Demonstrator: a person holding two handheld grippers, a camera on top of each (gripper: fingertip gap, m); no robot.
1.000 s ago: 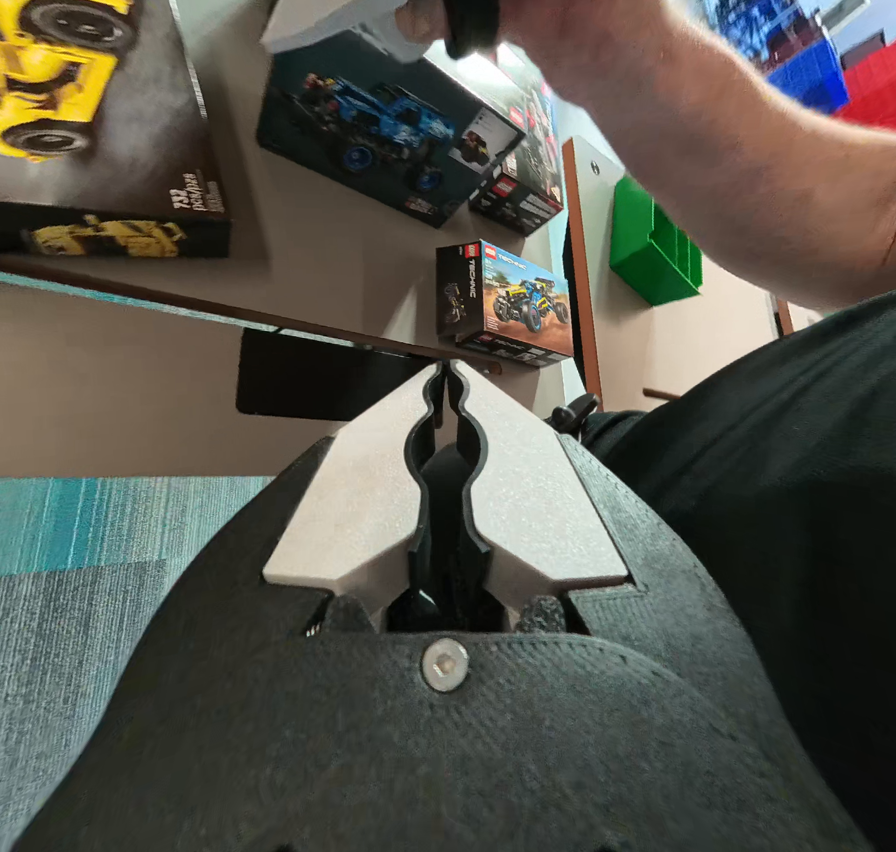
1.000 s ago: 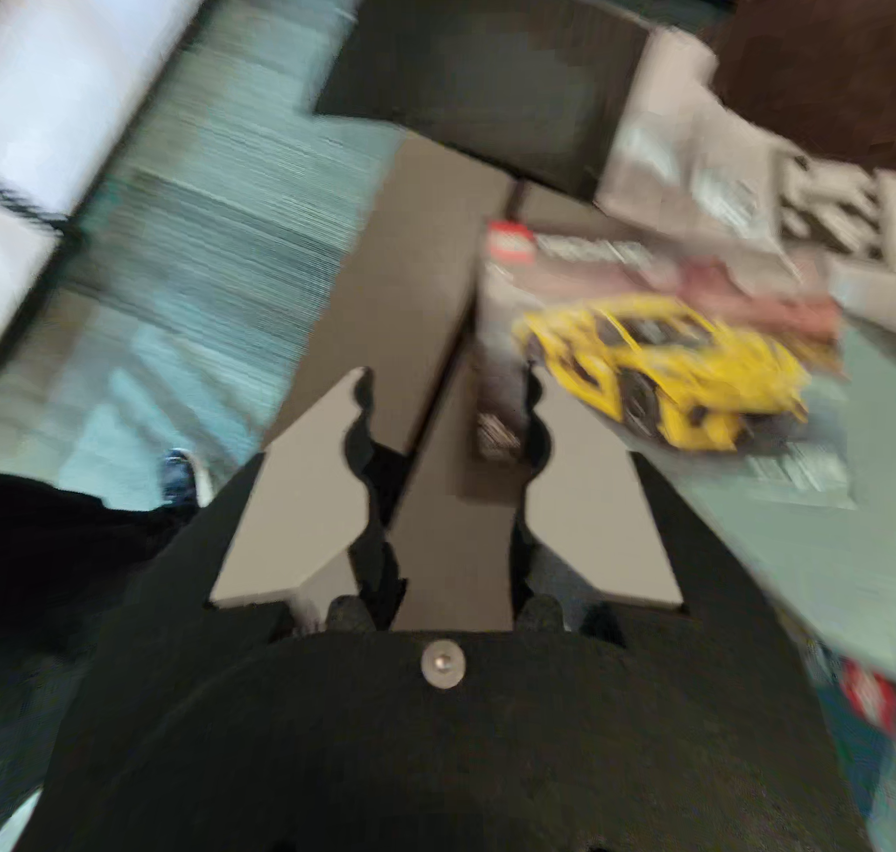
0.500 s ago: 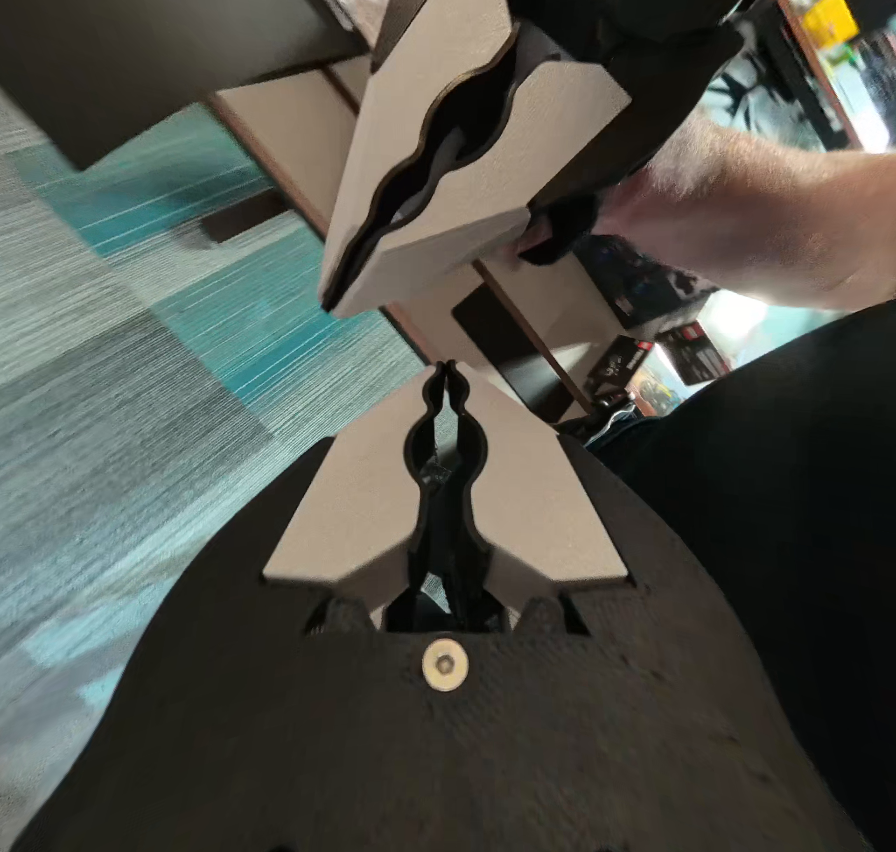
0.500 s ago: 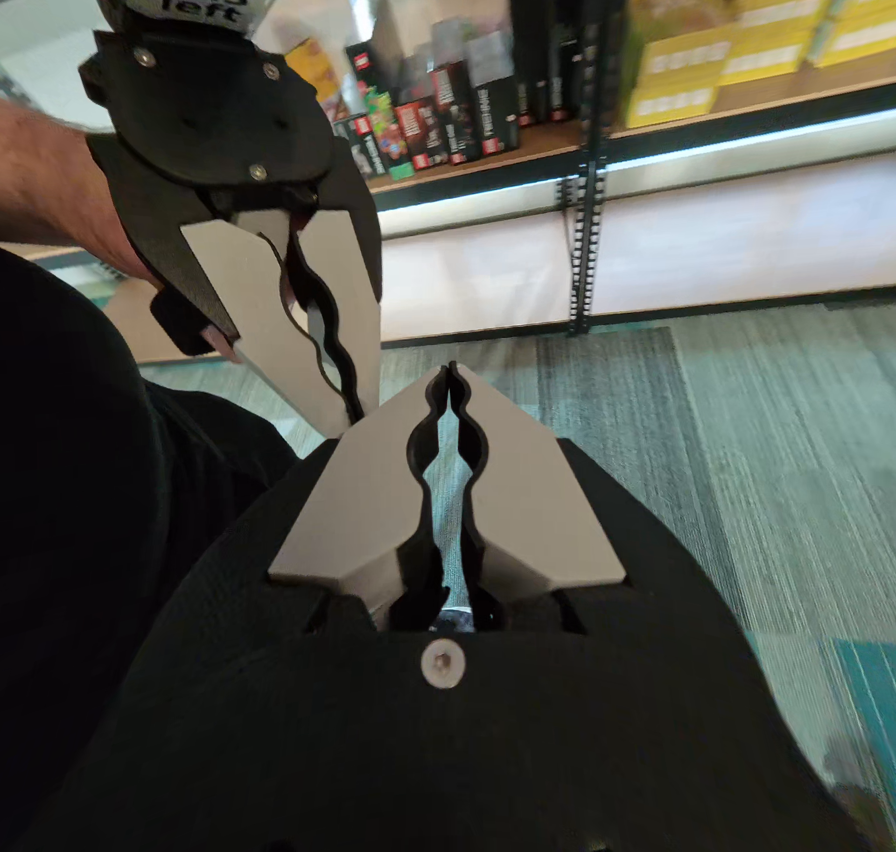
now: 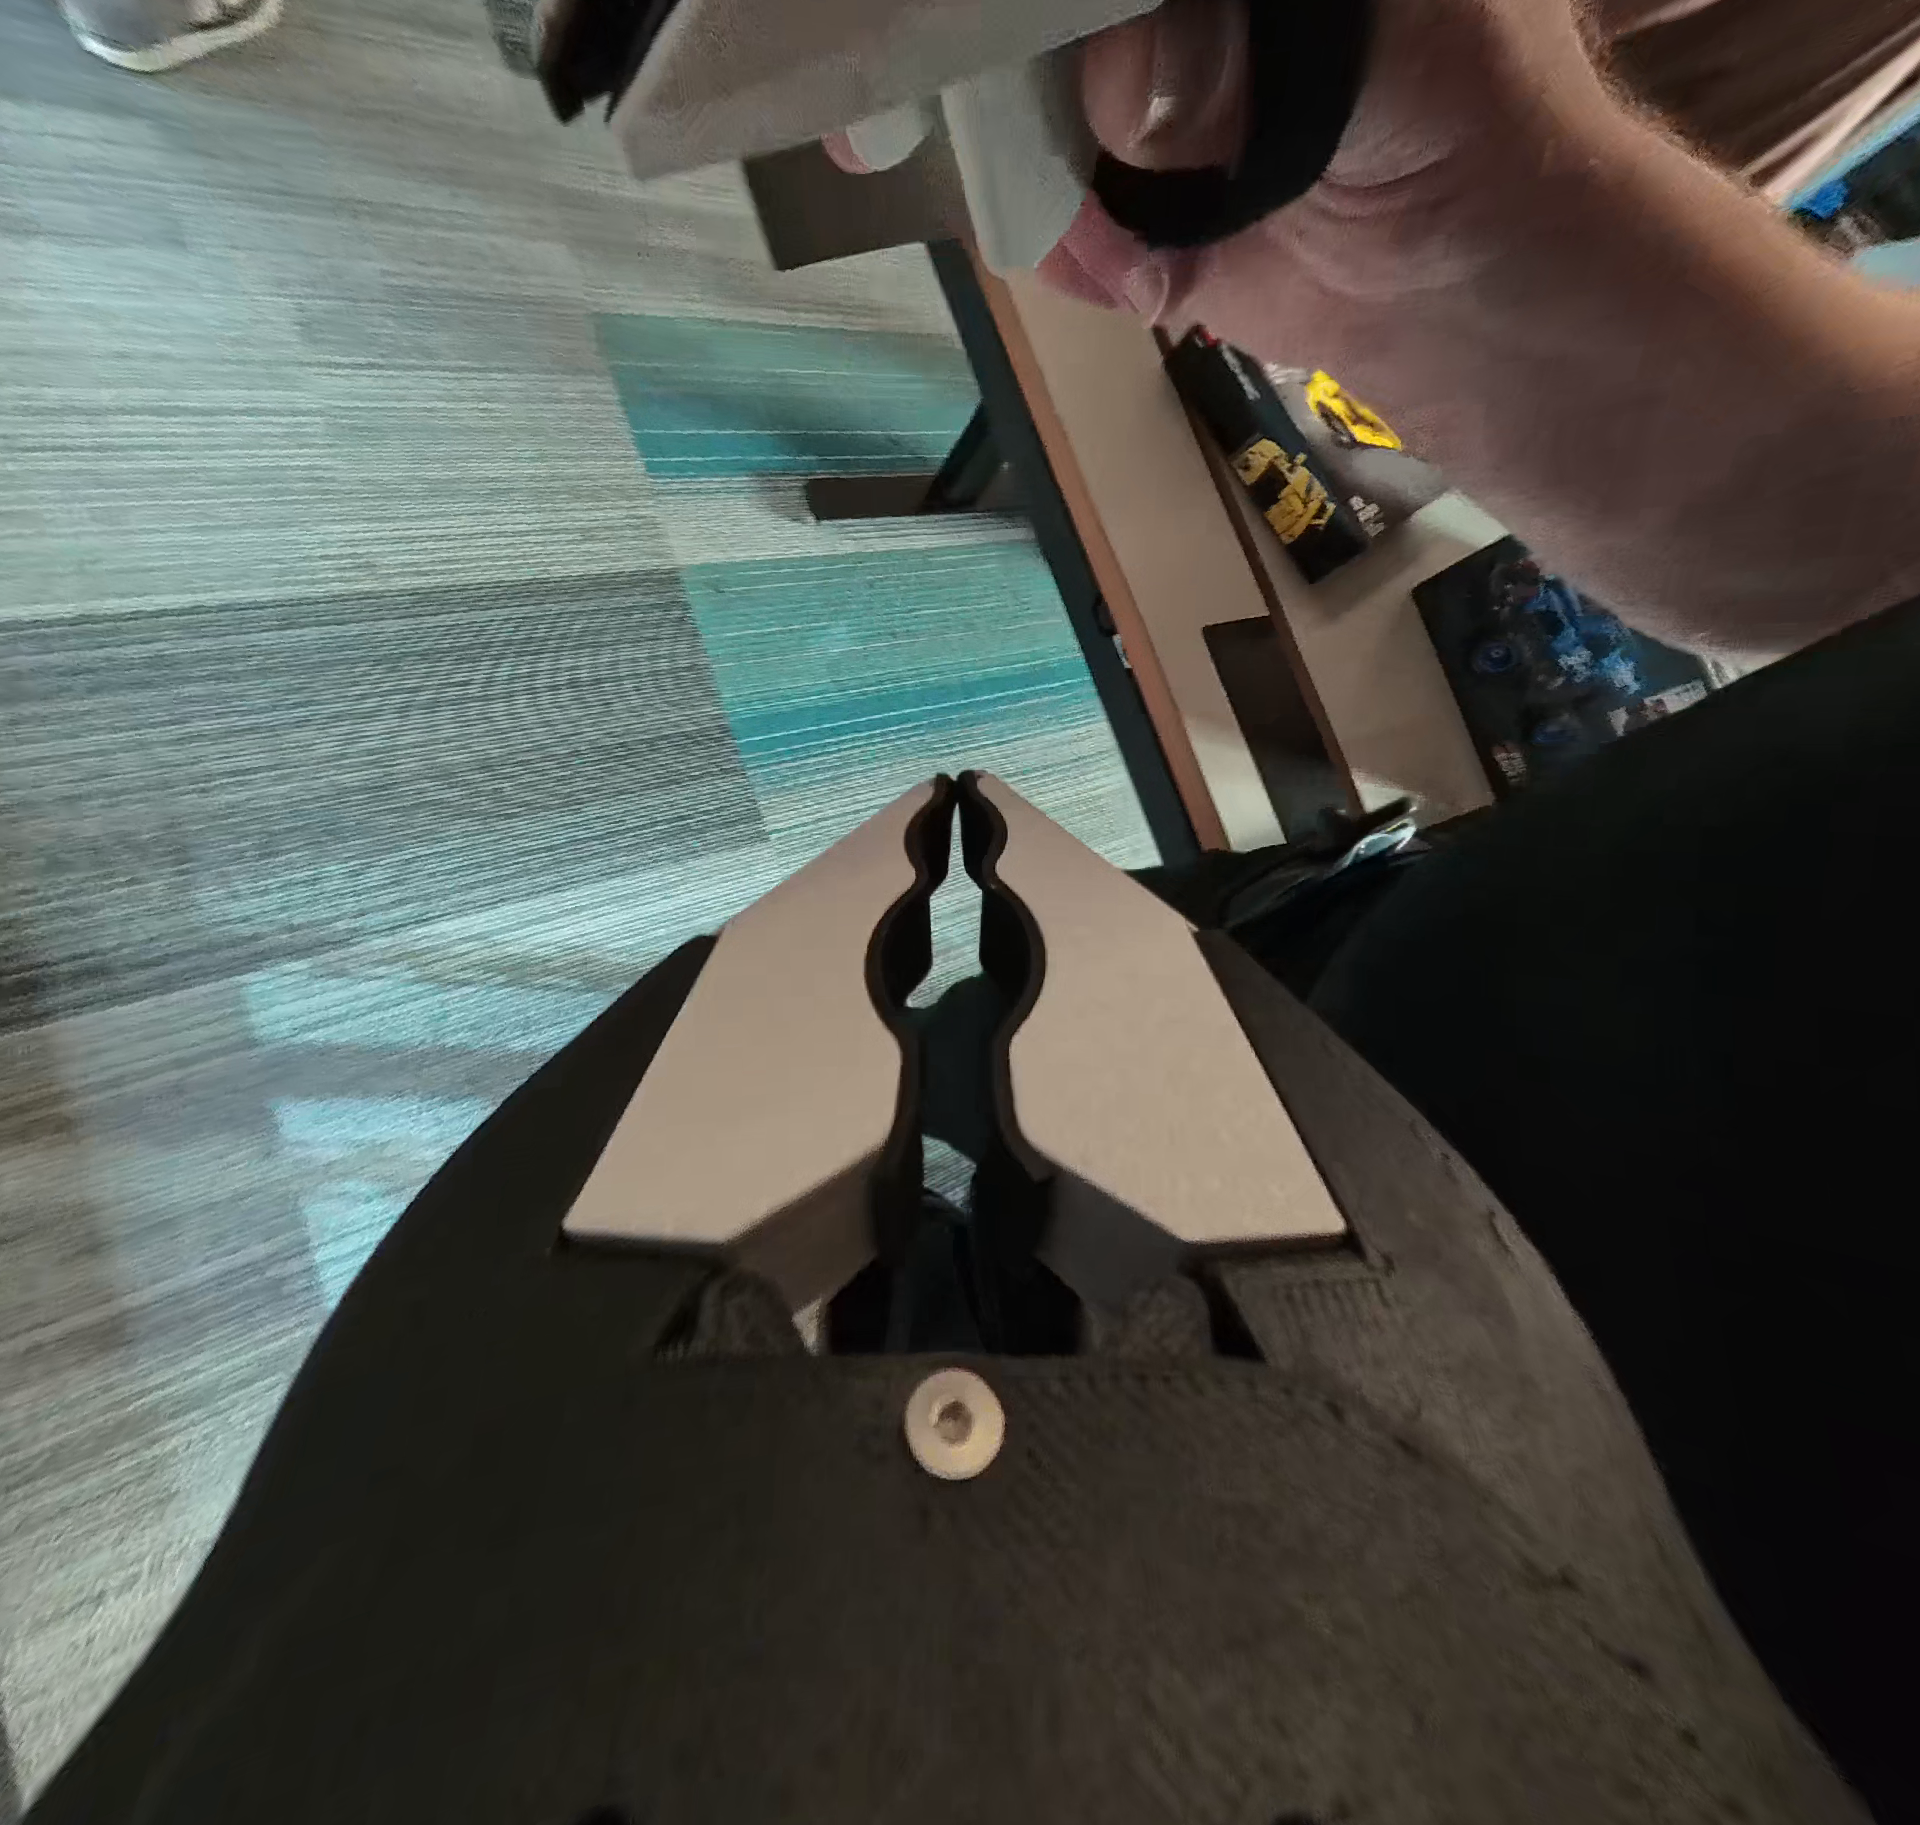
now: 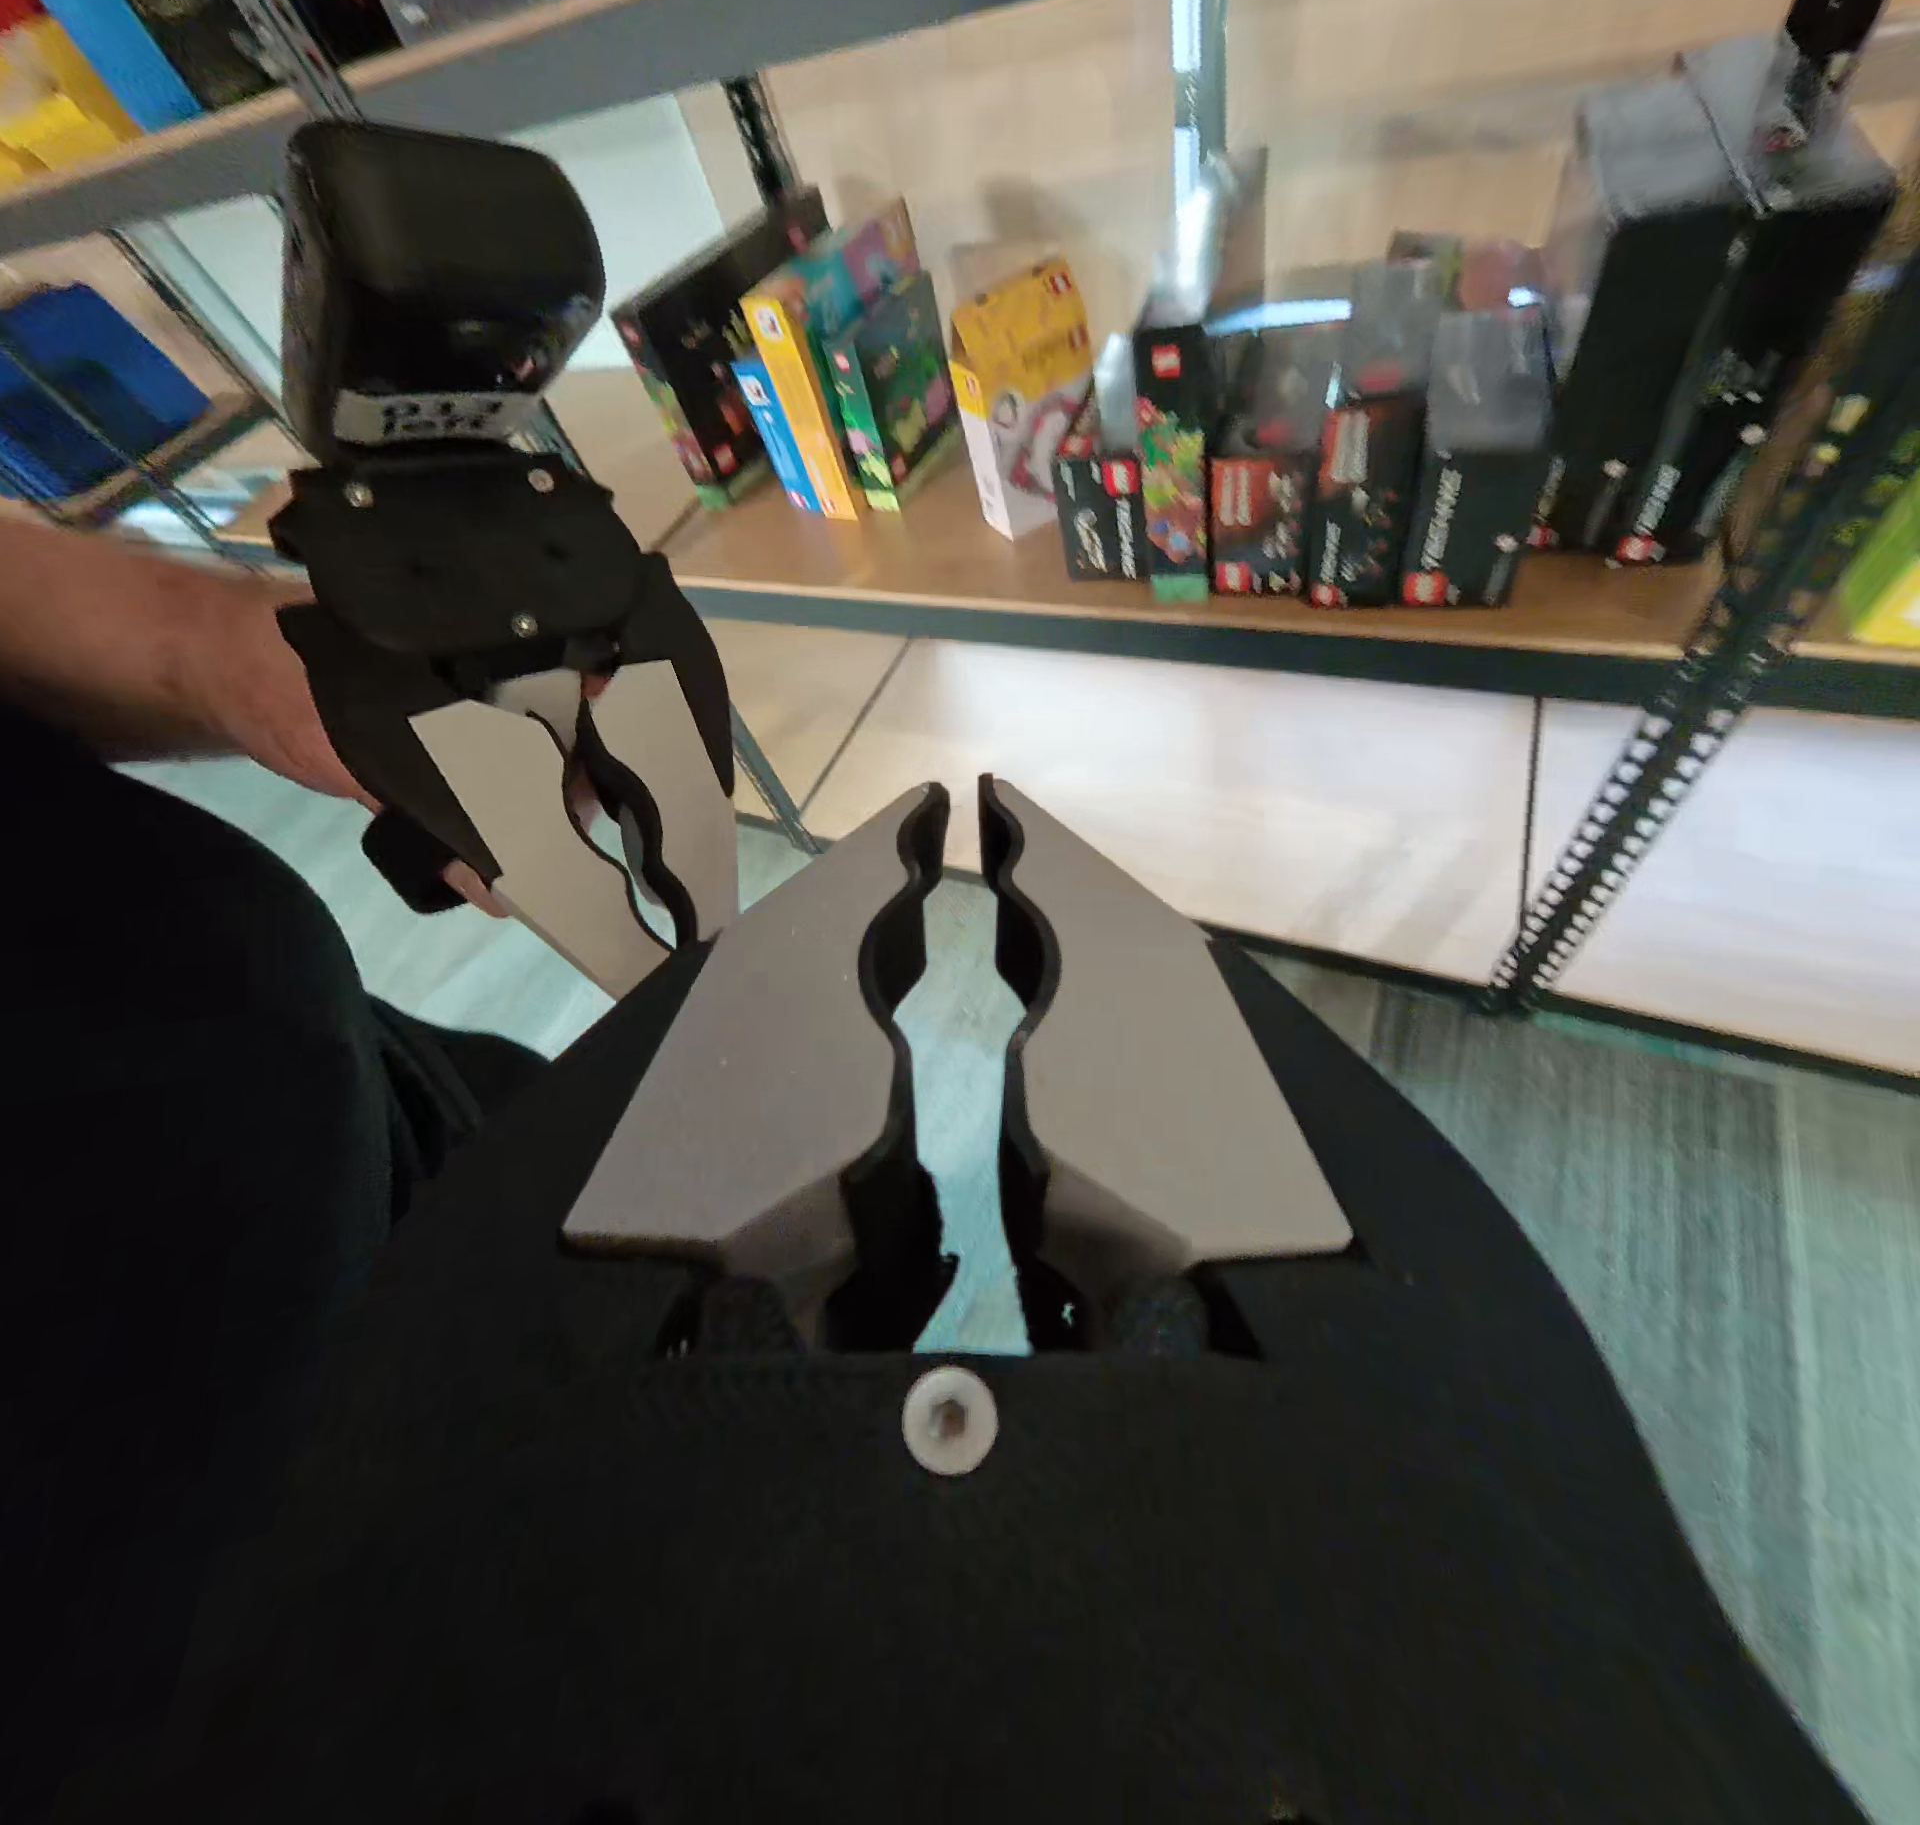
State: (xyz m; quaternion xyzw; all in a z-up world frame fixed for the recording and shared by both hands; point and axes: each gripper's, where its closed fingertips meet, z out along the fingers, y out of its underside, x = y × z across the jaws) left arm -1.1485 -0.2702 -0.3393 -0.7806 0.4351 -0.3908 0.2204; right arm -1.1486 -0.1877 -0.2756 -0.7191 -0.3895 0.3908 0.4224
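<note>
Right claw point(image 6: 964, 796) newly parted, shelf boxes point(image 6: 1195, 445) beyond.

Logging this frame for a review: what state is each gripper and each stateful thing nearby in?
Left gripper: fingers shut, nothing between them.
Right gripper: fingers slightly apart, nothing between them.
Boxes on the shelf: standing upright, closed.
Boxes on the table: lying flat, closed.

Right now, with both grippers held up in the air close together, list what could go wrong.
1. The left gripper sits right beside the right gripper; they could knock together.
2. Both views are motion-blurred, so aim is likely poor.
3. The boxes on the shelf stand upright in a tight row ahead; a swing that way could topple them.
</note>
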